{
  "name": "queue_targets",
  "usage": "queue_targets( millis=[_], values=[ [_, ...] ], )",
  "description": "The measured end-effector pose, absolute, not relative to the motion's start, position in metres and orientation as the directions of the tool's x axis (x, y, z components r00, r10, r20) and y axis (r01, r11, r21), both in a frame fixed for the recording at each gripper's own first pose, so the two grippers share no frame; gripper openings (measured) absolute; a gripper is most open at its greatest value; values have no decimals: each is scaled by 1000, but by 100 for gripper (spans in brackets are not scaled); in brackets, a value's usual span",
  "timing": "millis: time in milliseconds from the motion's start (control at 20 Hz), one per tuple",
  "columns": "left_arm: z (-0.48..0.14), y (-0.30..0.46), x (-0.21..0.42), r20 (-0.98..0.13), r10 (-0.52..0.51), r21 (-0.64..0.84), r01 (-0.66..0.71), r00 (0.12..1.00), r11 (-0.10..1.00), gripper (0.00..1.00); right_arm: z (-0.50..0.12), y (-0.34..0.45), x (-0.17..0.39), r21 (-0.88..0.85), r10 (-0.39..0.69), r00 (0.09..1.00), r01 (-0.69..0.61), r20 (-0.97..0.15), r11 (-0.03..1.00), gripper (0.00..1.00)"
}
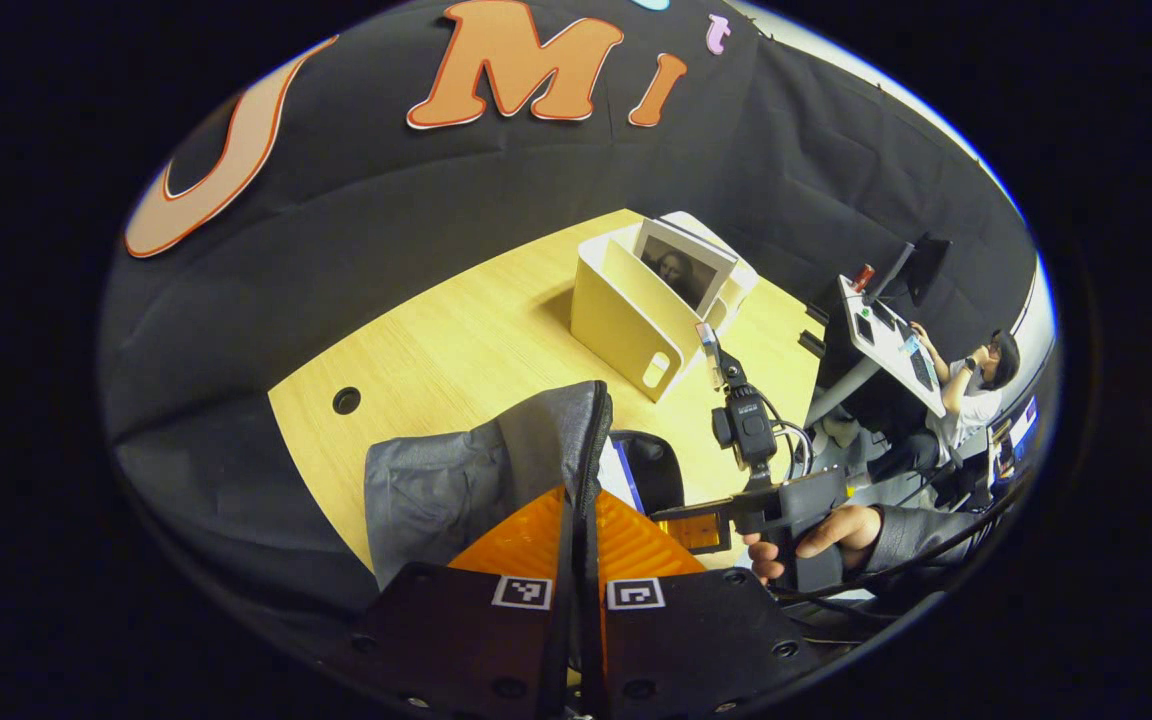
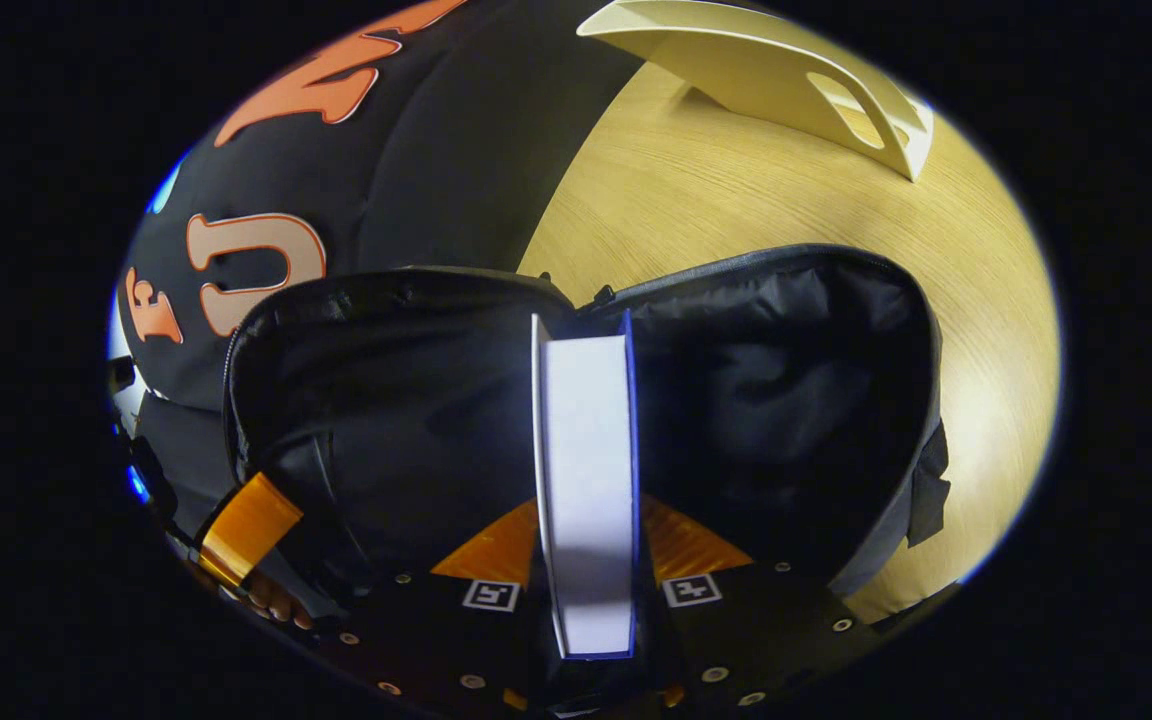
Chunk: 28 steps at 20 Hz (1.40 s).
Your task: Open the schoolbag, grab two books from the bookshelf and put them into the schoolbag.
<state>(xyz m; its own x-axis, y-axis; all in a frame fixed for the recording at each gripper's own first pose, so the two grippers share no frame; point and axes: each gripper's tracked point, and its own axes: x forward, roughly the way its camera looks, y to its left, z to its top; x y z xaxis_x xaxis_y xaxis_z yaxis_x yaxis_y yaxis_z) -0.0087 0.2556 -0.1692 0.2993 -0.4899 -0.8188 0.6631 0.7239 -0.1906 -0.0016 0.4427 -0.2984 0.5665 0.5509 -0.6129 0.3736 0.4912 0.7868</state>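
1. Schoolbag (image 2: 786, 400) lies on the wooden table (image 2: 736, 190), zip undone, mouth gaping wide, dark lining showing inside.
2. Book (image 2: 586, 480) stands edge-on in the middle of that mouth, white page block toward the camera, blue cover at its right side, far end reaching into the bag.
3. Right gripper (image 2: 586, 560) clamps the book, one finger pressed on each cover.
4. Seen from the left gripper view, same bag (image 1: 456, 480) sits at the near edge of the table (image 1: 456, 340), grey outside, zip edge raised.
5. Left gripper (image 1: 576, 520) pinches that raised zip edge, both fingers squeezed together on the fabric with no gap between them.
6. In the right gripper view, left gripper (image 2: 248, 528) appears at the bag's left rim.
7. In the left gripper view, right gripper (image 1: 696, 525) enters from the right, held by a hand (image 1: 816, 545) in a dark sleeve, just beside the bag's opening.
8. Cream bookshelf (image 1: 626, 320) stands farther back on the table, apart from the bag, with a second book (image 1: 684, 265) leaning upright inside it.
9. Beyond the table edge, a person (image 1: 971, 385) sits at a desk (image 1: 891, 345).
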Motion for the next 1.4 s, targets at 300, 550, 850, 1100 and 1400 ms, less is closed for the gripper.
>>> queue_targets(
  millis=[300, 550, 850, 1100, 1400],
  values=[
    [-178, 264, -8, -829, -455, -156, 645, 326, 748, 6, -315, 412, -27, 672, 513, 443, 378, -735, 636, 86],
    [-183, 258, 1, -839, -416, -116, 632, 351, 767, 6, -296, 375, -36, 638, 505, 408, 328, -761, 697, 90],
    [-196, 247, 0, -858, -375, -113, 585, 350, 803, 6, -262, 299, -28, 556, 446, 380, 259, -810, 790, 92],
    [-206, 240, 7, -878, -326, -89, 551, 349, 830, 6, -232, 229, -14, 452, 368, 365, 176, -855, 875, 94],
    [-222, 233, 12, -901, -272, -79, 489, 338, 869, 6, -202, 133, 6, 307, 249, 354, 117, -901, 944, 94]
  ],
)
